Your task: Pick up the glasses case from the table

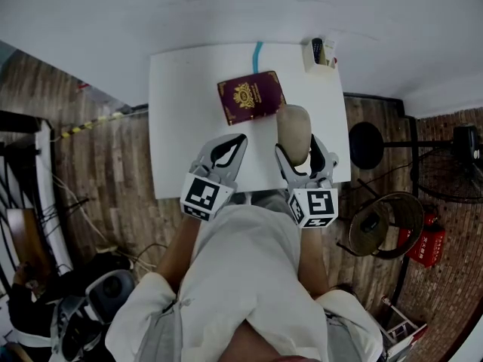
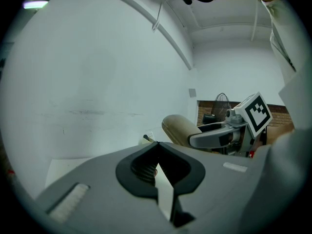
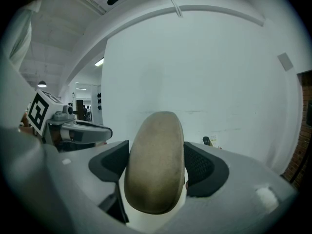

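At the near edge of the white worktop (image 1: 175, 119), both tools sit side by side, close to the person's body.

- Right gripper (image 1: 299, 155): clamped on the glasses case (image 3: 155, 160), one dark pad pressed to each long side. The hold is taken about mid-length, likely so the rounded shell cannot pivot out. The gripper is tipped upward, since its own view looks at the wall behind, not the worktop.
- Left gripper (image 1: 231, 146): tips meet, nothing between them. It is parked beside the right one, probably because one tool is enough for this pick.
- Maroon booklet (image 1: 250, 96): flat at mid-worktop, just beyond the case and apart from both tools.
- Case position: tan, standing out from the right gripper over the near right part of the worktop. It looks lifted, though the head view does not show clearance beneath it.
- Small box (image 1: 320, 53): far right corner, well apart.

Judgement: pick essentially made.
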`<state>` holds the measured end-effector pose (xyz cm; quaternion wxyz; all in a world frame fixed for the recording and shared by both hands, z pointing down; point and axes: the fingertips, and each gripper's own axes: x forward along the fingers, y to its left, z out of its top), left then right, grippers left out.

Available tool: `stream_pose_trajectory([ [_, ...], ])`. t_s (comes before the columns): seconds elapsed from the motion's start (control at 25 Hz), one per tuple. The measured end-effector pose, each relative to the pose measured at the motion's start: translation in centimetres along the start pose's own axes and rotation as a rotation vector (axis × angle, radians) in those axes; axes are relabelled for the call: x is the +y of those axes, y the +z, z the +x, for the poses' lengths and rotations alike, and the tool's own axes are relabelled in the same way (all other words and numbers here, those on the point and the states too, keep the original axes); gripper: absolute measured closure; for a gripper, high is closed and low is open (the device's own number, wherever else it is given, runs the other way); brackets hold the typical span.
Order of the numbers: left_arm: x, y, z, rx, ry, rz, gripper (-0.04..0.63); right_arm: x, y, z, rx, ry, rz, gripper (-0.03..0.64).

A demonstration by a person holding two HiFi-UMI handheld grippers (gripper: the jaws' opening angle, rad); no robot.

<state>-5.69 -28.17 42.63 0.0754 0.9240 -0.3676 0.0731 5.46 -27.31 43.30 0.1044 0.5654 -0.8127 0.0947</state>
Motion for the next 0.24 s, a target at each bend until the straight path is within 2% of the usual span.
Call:
stream_pose_trajectory([
  [0.24,-0.01,-0.06,0.04,0.003,0.004,0.0,0.577,-0.07,0.1,0.07,0.001,0.004,-0.006,0.261],
])
